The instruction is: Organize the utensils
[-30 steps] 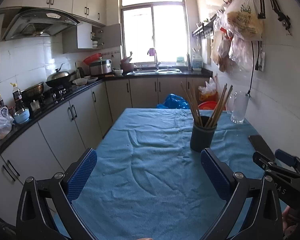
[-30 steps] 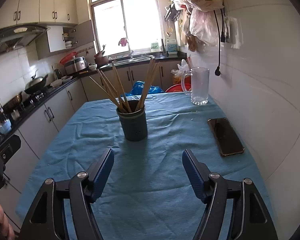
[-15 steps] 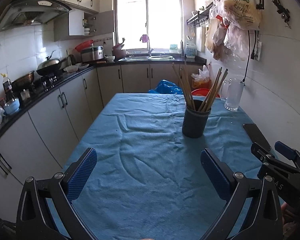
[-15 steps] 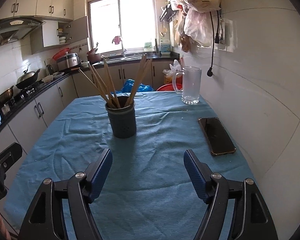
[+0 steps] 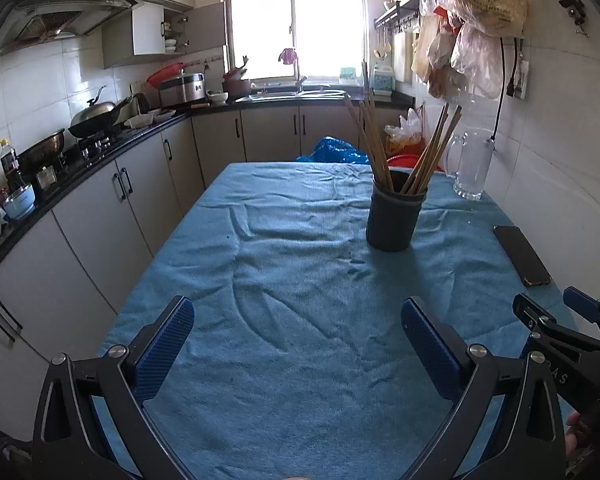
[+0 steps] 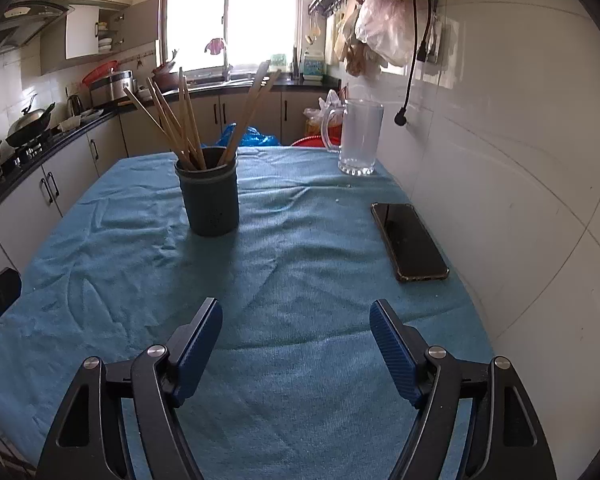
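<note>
A dark round holder (image 5: 394, 218) stands upright on the blue tablecloth (image 5: 292, 280), with several wooden chopsticks (image 5: 380, 148) leaning out of it. It also shows in the right wrist view (image 6: 210, 200) with its chopsticks (image 6: 180, 124). My left gripper (image 5: 296, 320) is open and empty, low over the cloth, well short of the holder. My right gripper (image 6: 296, 320) is open and empty, near the table's front edge; it also shows at the right of the left wrist view (image 5: 572, 320).
A black phone (image 6: 408, 240) lies flat near the white wall on the right. A glass mug (image 6: 358, 140) stands at the far right corner. Kitchen cabinets and a counter (image 5: 100, 184) run along the left. Bags hang on the wall (image 5: 476, 20).
Both grippers have drawn closer to the table and tilted; the holder now looks nearer in both views. Both stay open and empty.
</note>
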The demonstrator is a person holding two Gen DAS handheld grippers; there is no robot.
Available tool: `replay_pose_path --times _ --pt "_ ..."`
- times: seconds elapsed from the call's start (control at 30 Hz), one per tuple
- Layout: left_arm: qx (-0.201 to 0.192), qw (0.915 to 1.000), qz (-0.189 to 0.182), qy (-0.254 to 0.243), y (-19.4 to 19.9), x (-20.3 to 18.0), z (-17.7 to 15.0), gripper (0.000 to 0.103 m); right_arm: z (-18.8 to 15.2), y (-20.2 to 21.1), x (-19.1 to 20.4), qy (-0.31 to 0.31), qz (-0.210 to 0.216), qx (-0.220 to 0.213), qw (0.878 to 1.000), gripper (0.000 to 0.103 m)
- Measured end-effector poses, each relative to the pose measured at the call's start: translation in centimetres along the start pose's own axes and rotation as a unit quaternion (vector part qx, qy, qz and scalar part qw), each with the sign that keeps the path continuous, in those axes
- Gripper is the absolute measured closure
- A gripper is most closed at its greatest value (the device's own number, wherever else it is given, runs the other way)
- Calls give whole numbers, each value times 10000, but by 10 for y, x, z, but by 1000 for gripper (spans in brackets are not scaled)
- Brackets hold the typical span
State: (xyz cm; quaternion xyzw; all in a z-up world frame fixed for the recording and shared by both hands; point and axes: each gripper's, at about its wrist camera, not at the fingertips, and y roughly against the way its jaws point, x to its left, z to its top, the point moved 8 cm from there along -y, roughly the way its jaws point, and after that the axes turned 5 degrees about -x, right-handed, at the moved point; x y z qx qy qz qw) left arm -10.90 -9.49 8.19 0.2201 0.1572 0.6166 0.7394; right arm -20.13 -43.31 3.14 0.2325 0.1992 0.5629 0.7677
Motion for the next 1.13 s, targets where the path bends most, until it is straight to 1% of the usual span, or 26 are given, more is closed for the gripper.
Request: replay_pose_path --times 0.3,0.63,0.83,1.13 --pt "226 9997 -67 -73 -13 -10 -8 0 -3 -7 -1 -5 13 94 10000 22" --pt "305 9993 -110 -170 -19 -15 -13 0 -2 -10 -5 -157 60 5 9999 22" --pt "376 9990 -137 -204 -25 -16 -17 0 -6 -16 1 -40 97 94 9999 22" --pt "610 9979 -178 -134 -42 -13 -26 0 -13 -31 7 -27 142 304 9994 22"
